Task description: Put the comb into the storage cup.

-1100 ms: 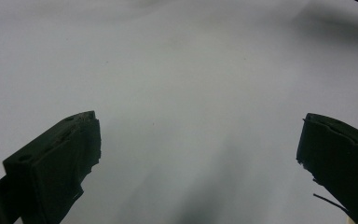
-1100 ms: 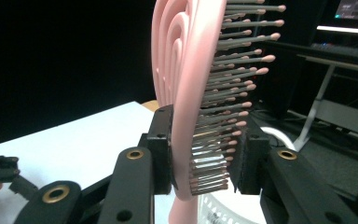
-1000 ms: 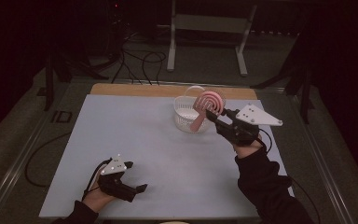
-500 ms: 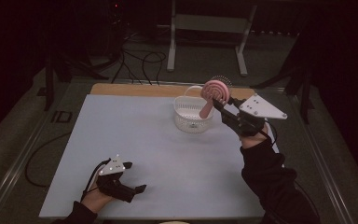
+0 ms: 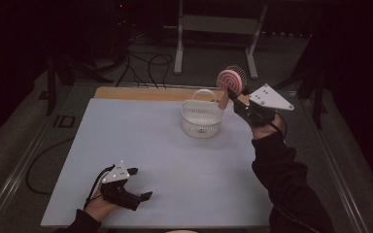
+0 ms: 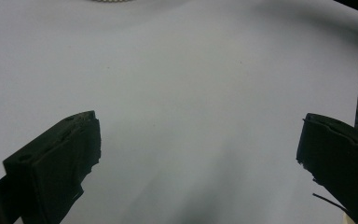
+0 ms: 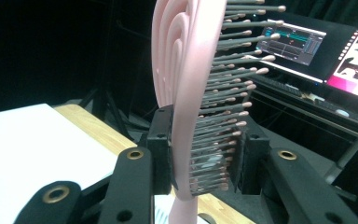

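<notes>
A pink hairbrush (image 5: pixel 229 82) with a ridged round back and dark bristles is clamped upright by the right gripper (image 5: pixel 237 103) at upper right; the left gripper (image 5: pixel 138 184) is held wide open, empty.

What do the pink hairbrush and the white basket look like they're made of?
The pink hairbrush looks like smooth moulded plastic with a slight sheen and thin, stiff bristles with rounded tips. The white basket looks like rigid plastic, matte, judging by its perforated wall and thin hoop handle, though it is too small to be sure.

A dim room: grey floor (image 5: pixel 291 63) strewn with cables (image 5: pixel 143 60), lit monitors (image 7: pixel 317 46) behind.
</notes>
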The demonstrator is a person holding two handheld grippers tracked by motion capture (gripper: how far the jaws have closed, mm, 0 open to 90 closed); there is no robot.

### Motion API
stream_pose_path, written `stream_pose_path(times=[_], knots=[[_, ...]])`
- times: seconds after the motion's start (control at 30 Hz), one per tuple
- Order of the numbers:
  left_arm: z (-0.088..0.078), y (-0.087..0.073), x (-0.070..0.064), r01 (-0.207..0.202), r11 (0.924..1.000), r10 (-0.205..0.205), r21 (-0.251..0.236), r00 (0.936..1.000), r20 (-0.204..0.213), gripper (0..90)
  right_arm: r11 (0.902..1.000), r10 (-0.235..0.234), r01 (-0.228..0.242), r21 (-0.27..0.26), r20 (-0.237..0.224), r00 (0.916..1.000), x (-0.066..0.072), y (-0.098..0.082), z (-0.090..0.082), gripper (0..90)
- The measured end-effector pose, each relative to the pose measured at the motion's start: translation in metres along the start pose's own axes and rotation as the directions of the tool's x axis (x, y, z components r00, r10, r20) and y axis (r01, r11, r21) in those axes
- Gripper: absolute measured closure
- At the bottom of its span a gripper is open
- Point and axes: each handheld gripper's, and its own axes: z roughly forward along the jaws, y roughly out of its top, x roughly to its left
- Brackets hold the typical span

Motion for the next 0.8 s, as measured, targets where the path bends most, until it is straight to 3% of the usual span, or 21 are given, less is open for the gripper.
stream_pose_path(times=[0.53,0.8], knots=[[-0.002,0.000,0.000,-0.005,0.9996,0.005,-0.028,1.0000,0.003,0.0,0.9931,-0.109,0.107,0.048,0.053,0.9926,0.011,-0.012,0.037,65.8],[-0.003,0.000,0.000,-0.012,0.9994,0.012,-0.033,0.9999,-0.003,0.0,0.9866,-0.147,0.144,0.077,0.033,0.9886,0.023,-0.022,0.052,65.8]])
